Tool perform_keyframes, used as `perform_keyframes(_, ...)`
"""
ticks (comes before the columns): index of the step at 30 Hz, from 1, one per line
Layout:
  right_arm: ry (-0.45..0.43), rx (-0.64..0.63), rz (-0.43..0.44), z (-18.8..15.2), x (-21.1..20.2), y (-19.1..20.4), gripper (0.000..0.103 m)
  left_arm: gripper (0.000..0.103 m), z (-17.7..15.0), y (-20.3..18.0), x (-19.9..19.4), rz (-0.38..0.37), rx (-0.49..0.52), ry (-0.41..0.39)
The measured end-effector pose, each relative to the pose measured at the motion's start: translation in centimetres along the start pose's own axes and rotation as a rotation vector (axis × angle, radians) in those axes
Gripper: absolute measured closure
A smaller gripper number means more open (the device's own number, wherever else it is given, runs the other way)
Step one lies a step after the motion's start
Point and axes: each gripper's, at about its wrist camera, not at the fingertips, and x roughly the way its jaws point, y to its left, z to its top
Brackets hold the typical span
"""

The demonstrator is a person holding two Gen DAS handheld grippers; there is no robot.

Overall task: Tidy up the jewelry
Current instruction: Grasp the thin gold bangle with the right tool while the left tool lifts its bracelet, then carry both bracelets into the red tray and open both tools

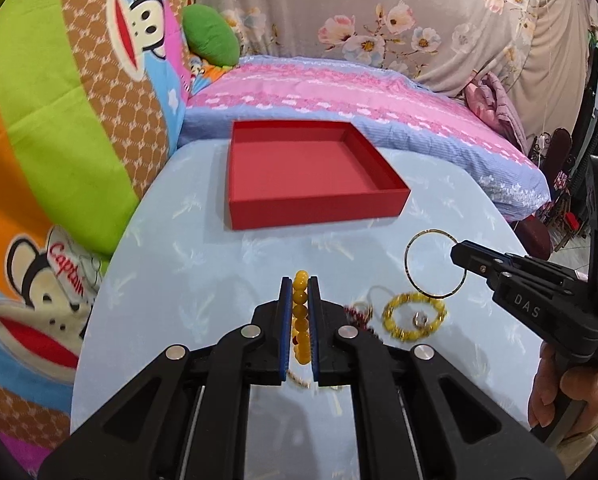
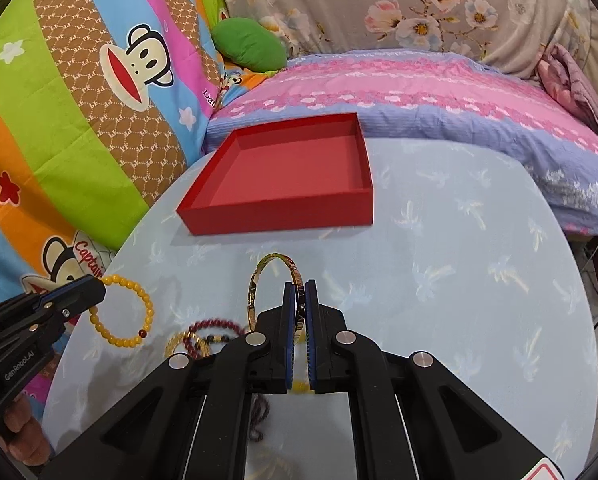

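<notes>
My left gripper (image 1: 299,284) is shut on a yellow bead bracelet (image 1: 300,312), held above the light blue table; the bracelet also shows in the right wrist view (image 2: 139,312). My right gripper (image 2: 299,288) is shut on a thin gold bangle (image 2: 259,284), which hangs from it in the left wrist view (image 1: 411,268). An empty red box (image 1: 311,208) stands at the far side of the table (image 2: 283,216). A second yellow bracelet (image 1: 413,316) and a dark red bead bracelet (image 2: 215,326) lie on the table between the grippers.
The round table (image 2: 459,264) has a blue palm-print cloth. A pink and blue bed (image 2: 419,96) lies behind it. A bright cartoon blanket (image 2: 67,120) and a green cushion (image 2: 247,44) are on the left.
</notes>
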Motion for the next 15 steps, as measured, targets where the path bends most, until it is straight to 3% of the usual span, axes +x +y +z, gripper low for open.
perform_keyframes(7, 0.005, 0.006, 0.04, 6.8, 3.9, -0.6, 0.098, 0.096, 6.7, -0.2, 3.3, -0.044, 0.031, -0.052)
perform_keyframes(15, 0.076, 0.022, 0.063, 15.5, 13.0, -1.6, 0.098, 0.096, 15.4, 2.1, 11.8, -0.103, 0.009, -0.041)
